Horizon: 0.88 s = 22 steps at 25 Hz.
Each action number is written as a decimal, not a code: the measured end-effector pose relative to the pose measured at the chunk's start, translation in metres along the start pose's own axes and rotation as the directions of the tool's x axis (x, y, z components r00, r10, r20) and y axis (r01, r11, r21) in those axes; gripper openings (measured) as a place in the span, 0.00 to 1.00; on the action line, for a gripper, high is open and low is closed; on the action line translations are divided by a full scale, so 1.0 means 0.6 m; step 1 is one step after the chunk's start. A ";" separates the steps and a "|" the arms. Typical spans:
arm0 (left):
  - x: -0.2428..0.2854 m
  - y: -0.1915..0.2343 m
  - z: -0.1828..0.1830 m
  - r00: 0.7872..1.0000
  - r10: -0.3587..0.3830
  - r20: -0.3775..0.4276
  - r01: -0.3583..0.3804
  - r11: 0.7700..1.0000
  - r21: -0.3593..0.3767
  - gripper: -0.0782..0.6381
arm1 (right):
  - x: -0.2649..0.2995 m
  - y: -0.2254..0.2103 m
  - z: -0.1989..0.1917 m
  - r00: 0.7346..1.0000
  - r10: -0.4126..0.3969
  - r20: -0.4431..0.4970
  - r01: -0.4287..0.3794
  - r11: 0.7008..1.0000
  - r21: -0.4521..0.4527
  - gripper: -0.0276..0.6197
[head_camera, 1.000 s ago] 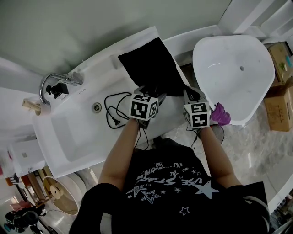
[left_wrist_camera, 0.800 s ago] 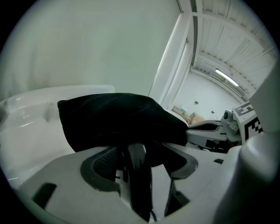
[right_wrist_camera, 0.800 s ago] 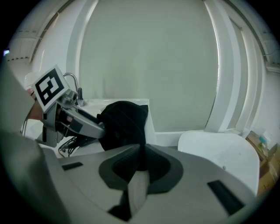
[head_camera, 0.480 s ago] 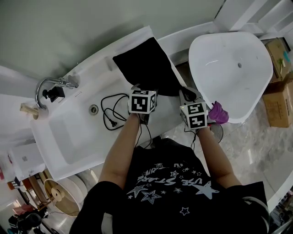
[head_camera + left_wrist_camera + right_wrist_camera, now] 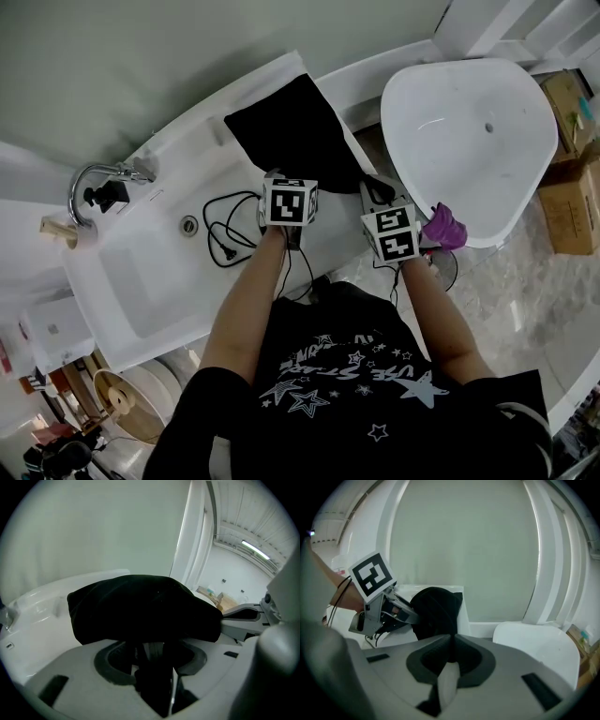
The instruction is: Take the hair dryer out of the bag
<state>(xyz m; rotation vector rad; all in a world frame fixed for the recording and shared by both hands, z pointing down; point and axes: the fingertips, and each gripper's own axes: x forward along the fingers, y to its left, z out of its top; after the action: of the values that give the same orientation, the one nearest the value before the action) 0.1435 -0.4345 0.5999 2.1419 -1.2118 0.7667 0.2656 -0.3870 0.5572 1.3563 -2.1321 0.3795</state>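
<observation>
Head view: black cloth bag (image 5: pixel 295 131) flat on the white basin bench (image 5: pixel 202 141); left hand-held gripper (image 5: pixel 286 183) and right hand-held gripper (image 5: pixel 377 192) both at its near edge; black power cord (image 5: pixel 225 234) loose in the basin.
Left gripper view: just been closing, now clamped on a dark ribbed stem at the bag's mouth, probably the black hair dryer (image 5: pixel 151 667); otherwise hidden inside the bag.
Right gripper view: nearly shut, pinching the bag's cloth corner.
Meaning: both grips apparently set; pull-out not yet begun.
</observation>
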 end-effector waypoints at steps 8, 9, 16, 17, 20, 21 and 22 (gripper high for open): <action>-0.027 -0.015 0.007 0.998 -0.065 0.005 0.065 0.998 0.015 0.40 | -0.002 -0.004 0.005 1.000 0.009 0.022 -0.009 0.999 0.032 0.09; -0.030 -0.017 0.004 0.997 -0.072 0.000 0.072 0.997 0.023 0.40 | -0.002 -0.004 0.007 1.000 0.009 0.030 -0.011 0.999 0.045 0.09; -0.056 -0.026 -0.015 0.995 -0.101 -0.015 0.102 0.992 0.077 0.40 | -0.002 -0.001 0.029 0.998 0.008 0.065 -0.013 0.997 0.074 0.09; -0.061 -0.027 -0.016 0.994 -0.107 -0.017 0.108 0.991 0.083 0.40 | -0.003 0.001 0.032 0.998 0.008 0.067 -0.013 0.997 0.073 0.09; -0.072 -0.032 -0.024 0.992 -0.126 -0.032 0.129 0.986 0.104 0.40 | -0.007 0.004 0.040 0.997 0.009 0.075 -0.014 0.998 0.066 0.09; -0.074 -0.034 -0.027 0.991 -0.130 -0.040 0.134 0.984 0.118 0.40 | -0.009 0.004 0.043 0.997 0.009 0.078 -0.014 0.998 0.065 0.09; -0.076 -0.035 -0.030 0.990 -0.132 -0.049 0.137 0.982 0.133 0.40 | -0.011 0.004 0.045 0.997 0.009 0.082 -0.014 0.998 0.065 0.09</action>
<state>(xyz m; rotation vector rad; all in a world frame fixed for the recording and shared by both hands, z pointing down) 0.1388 -0.3871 0.5758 2.2805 -1.0080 0.8497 0.2567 -0.3954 0.5320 1.4192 -2.2126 0.4082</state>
